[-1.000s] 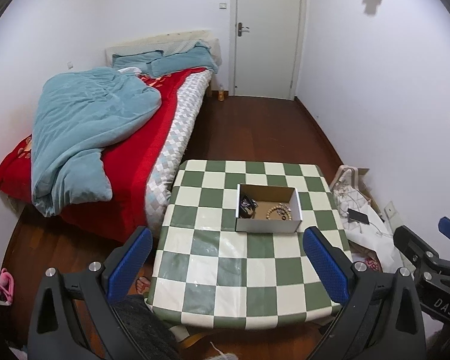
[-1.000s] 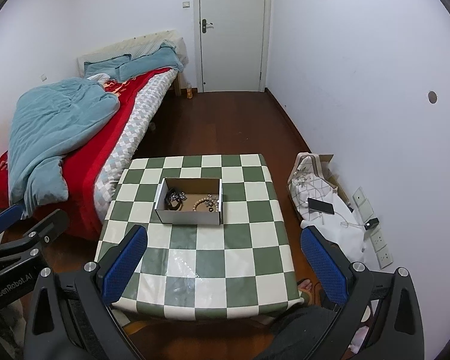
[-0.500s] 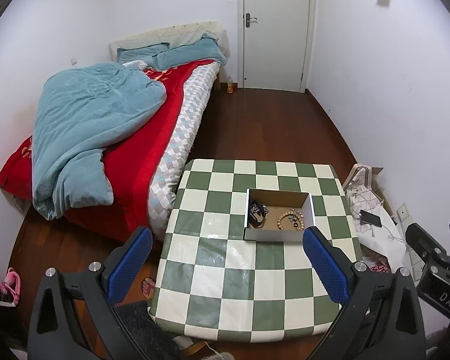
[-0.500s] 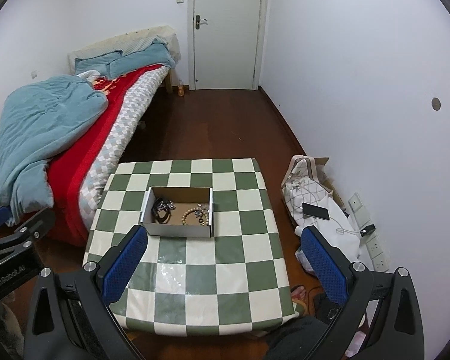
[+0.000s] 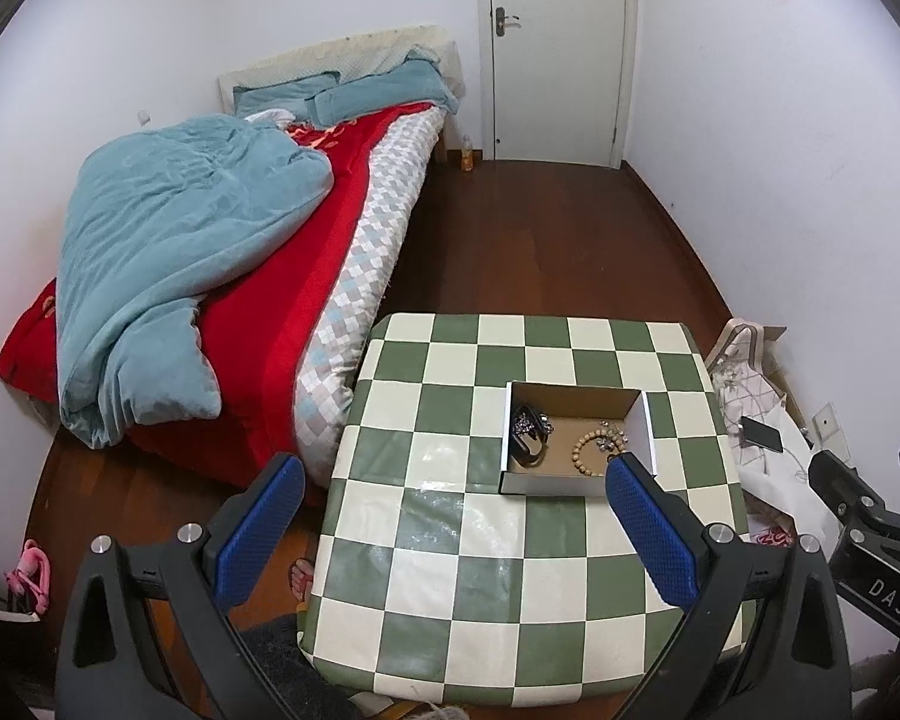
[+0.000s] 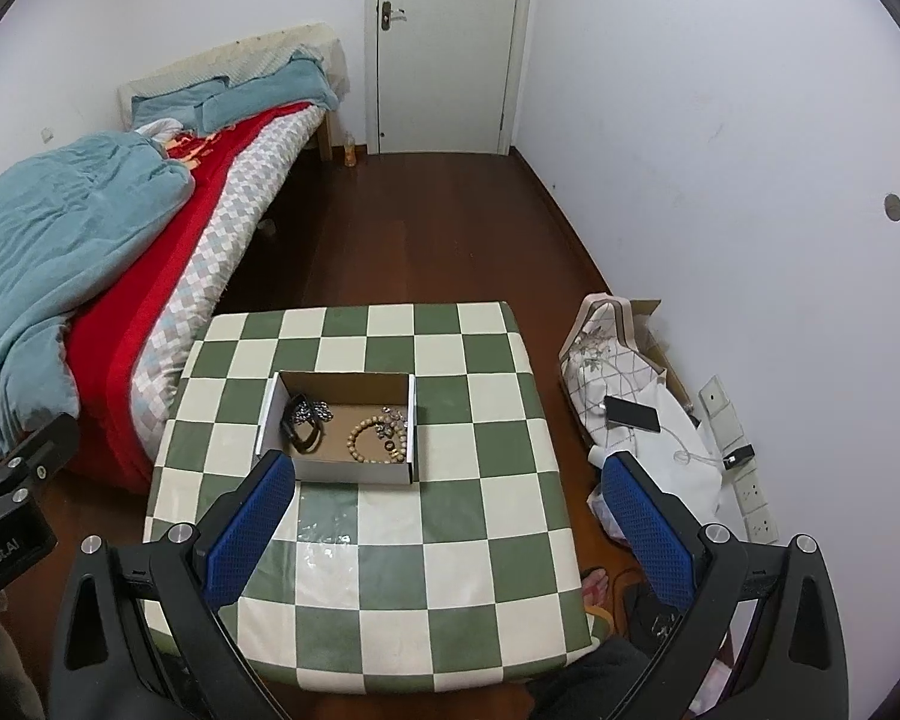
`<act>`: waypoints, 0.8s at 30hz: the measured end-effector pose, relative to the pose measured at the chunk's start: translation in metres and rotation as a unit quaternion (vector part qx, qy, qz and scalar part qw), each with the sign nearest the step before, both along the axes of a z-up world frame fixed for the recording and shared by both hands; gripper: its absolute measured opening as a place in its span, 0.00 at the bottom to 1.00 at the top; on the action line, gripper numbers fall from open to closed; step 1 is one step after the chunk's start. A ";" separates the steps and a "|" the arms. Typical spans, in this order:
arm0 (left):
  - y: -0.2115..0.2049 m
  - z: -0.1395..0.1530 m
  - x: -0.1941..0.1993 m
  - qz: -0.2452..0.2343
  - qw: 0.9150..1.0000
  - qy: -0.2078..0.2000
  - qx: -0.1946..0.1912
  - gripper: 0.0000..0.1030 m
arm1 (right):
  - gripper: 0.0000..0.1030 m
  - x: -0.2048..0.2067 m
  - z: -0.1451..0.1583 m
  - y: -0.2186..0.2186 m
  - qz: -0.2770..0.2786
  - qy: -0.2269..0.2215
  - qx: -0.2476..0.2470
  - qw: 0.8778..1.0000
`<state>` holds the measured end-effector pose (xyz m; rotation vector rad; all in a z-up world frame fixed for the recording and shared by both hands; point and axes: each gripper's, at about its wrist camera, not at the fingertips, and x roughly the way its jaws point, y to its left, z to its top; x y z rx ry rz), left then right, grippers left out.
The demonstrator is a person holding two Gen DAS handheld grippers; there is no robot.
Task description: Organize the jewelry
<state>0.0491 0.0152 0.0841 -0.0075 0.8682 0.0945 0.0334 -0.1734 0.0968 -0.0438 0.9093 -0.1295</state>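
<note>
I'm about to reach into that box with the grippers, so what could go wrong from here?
1. The dark jewelry lies heaped in the cardboard box; grabbing one piece may drag others.
2. The box looks light and may slide on the glossy checkered table.
3. The bead bracelet touches small silver pieces; fingers could snag both.

We see even, cool indoor light with soft shadows; its source stays out of frame. A pale glare patch sits on the checkered tablecloth (image 5: pixel 450 474) at six o'clock. Fisheye distortion bows the walls, and black vignette cuts the corners at ten and two o'clock. Focus stays sharp throughout.
</note>
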 end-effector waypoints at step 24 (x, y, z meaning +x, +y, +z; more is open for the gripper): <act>0.004 -0.009 0.008 -0.002 1.000 0.004 -0.005 0.99 | 1.00 0.019 -0.018 0.006 0.007 0.022 -0.002 1.000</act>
